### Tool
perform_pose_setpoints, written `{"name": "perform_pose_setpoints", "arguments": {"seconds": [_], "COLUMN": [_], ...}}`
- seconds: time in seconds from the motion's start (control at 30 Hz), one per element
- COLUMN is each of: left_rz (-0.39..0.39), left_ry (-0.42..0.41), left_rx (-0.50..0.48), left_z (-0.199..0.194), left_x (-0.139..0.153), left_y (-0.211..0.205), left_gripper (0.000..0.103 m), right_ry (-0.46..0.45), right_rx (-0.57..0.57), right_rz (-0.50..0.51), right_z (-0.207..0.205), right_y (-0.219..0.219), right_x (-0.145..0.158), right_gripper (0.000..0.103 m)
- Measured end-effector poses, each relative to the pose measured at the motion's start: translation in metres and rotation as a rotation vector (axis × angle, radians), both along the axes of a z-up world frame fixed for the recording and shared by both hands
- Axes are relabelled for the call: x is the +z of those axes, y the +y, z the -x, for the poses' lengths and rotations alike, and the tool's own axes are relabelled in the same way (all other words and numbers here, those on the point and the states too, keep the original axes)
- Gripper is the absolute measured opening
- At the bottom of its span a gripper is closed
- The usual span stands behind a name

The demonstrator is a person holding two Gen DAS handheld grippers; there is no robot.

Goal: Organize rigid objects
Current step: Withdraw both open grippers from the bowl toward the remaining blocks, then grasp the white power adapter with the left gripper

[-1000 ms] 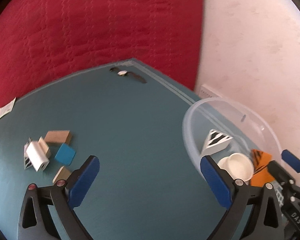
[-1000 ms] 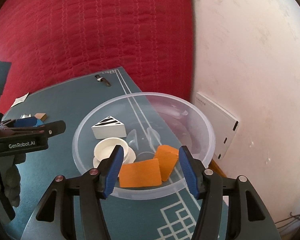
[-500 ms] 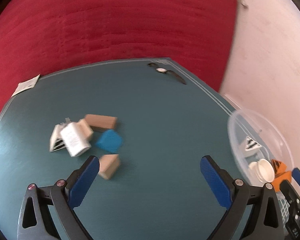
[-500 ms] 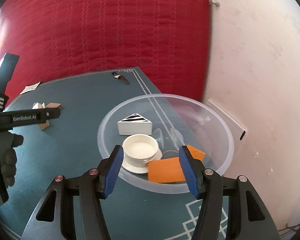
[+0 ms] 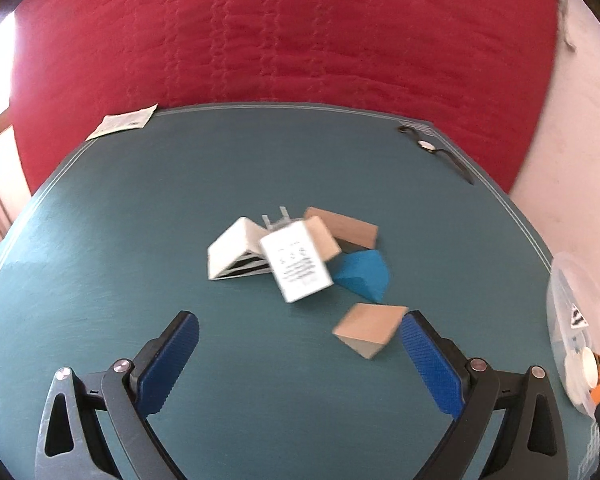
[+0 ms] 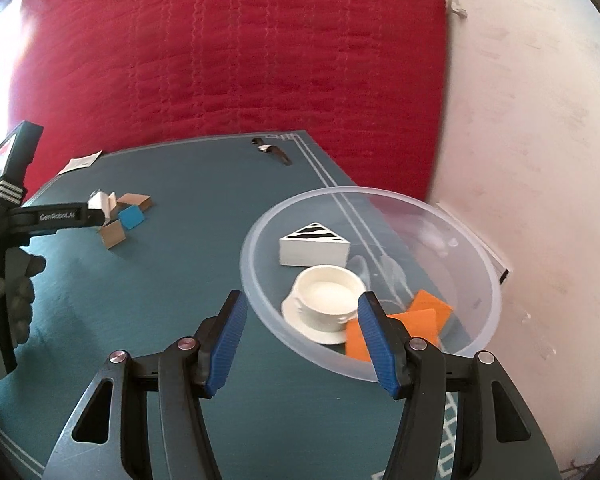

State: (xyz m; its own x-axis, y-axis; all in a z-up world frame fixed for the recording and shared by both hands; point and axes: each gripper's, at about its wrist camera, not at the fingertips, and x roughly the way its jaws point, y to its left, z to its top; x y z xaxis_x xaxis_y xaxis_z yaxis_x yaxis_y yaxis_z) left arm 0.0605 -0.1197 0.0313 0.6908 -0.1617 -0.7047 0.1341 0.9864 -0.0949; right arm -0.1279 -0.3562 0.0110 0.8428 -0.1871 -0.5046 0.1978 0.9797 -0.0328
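Note:
A small pile lies mid-table: a white charger plug point(image 5: 296, 266), a striped white wedge point(image 5: 236, 254), a blue block point(image 5: 364, 274), a long wooden block point(image 5: 346, 230) and a wooden wedge point(image 5: 370, 332). My left gripper point(image 5: 300, 328) hangs open just in front of the pile, its right finger beside the wooden wedge, nothing between the jaws. My right gripper point(image 6: 302, 306) stands open over the near rim of the clear plastic bowl point(image 6: 476, 248), empty. The bowl holds a striped wedge point(image 6: 314, 246), a white cup on a saucer point(image 6: 326, 294) and orange blocks point(image 6: 416, 316).
The teal table point(image 5: 180, 184) backs onto a red quilted cover point(image 5: 280, 32), with a white wall at the right. A wristwatch point(image 5: 434, 148) lies at the far right corner and a paper slip point(image 5: 124, 122) at the far left edge. A gloved hand point(image 6: 10, 292) holds the left gripper.
The left gripper swung left, away from the bowl, and now faces the pile of blocks, which sits much closer. The right gripper shifted slightly left along the bowl's near rim. Both stayed open.

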Motion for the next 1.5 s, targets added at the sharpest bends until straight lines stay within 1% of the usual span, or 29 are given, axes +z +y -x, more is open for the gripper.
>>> {"name": "perform_pose_setpoints", "arguments": {"seconds": [0.2, 0.27, 0.3, 0.33, 0.4, 0.43, 0.53, 0.63, 0.7, 0.77, 0.83, 0.87, 0.9, 0.93, 1.0, 1.07, 1.2, 1.5], "left_rz": [0.018, 0.024, 0.027, 0.034, 0.049, 0.065, 0.089, 0.099, 0.101, 0.109, 0.118, 0.122, 0.119, 0.119, 0.126, 0.106, 0.103, 0.083], "left_ry": [0.012, 0.02, 0.026, 0.038, 0.067, 0.081, 0.097, 0.098, 0.102, 0.106, 0.111, 0.112, 0.107, 0.104, 0.106, 0.092, 0.09, 0.093], "left_rx": [0.01, 0.004, 0.001, -0.004, -0.01, -0.007, 0.006, 0.02, 0.026, 0.034, 0.031, 0.026, 0.023, 0.016, -0.008, -0.012, -0.016, -0.032], "left_z": [-0.01, -0.014, -0.017, -0.021, -0.027, -0.031, -0.039, -0.045, -0.05, -0.053, -0.055, -0.055, -0.055, -0.055, -0.054, -0.05, -0.044, -0.013], "left_x": [0.0, -0.001, -0.001, -0.002, -0.004, -0.006, -0.007, -0.007, -0.008, -0.009, -0.01, -0.01, -0.011, -0.011, -0.012, -0.012, -0.012, -0.011], "left_y": [0.006, 0.006, 0.005, 0.005, 0.006, 0.007, 0.01, 0.013, 0.014, 0.015, 0.016, 0.015, 0.015, 0.014, 0.013, 0.012, 0.014, 0.028], "left_gripper": [0.101, 0.091, 0.081, 0.074, 0.069, 0.068, 0.067, 0.067, 0.067, 0.062, 0.05, 0.046, 0.035, 0.031, 0.031, 0.031, 0.031, 0.031], "right_ry": [0.02, 0.029, 0.031, 0.032, 0.034, 0.036, 0.043, 0.043, 0.041, 0.04, 0.04, 0.04, 0.041, 0.042, 0.043, 0.043, 0.047, 0.049], "right_rx": [0.047, 0.065, 0.072, 0.078, 0.087, 0.092, 0.103, 0.105, 0.105, 0.108, 0.113, 0.115, 0.119, 0.121, 0.126, 0.128, 0.128, 0.139], "right_rz": [-0.014, -0.025, -0.031, -0.036, -0.042, -0.043, -0.04, -0.039, -0.037, -0.03, -0.024, -0.022, -0.022, -0.024, -0.017, -0.012, -0.011, -0.007], "right_z": [-0.004, -0.007, -0.008, -0.009, -0.01, -0.011, -0.013, -0.013, -0.013, -0.012, -0.013, -0.013, -0.013, -0.013, -0.013, -0.013, -0.014, -0.015], "right_y": [0.01, 0.013, 0.014, 0.015, 0.017, 0.018, 0.021, 0.023, 0.024, 0.026, 0.029, 0.03, 0.031, 0.033, 0.035, 0.037, 0.038, 0.043], "right_x": [-0.003, -0.003, -0.003, -0.003, -0.003, -0.003, -0.005, -0.005, -0.006, -0.006, -0.006, -0.006, -0.006, -0.006, -0.006, -0.006, -0.007, -0.008], "right_gripper": [0.059, 0.059, 0.059, 0.059, 0.059, 0.059, 0.06, 0.062, 0.062, 0.062, 0.062, 0.062, 0.062, 0.062, 0.062, 0.062, 0.062, 0.062]}}
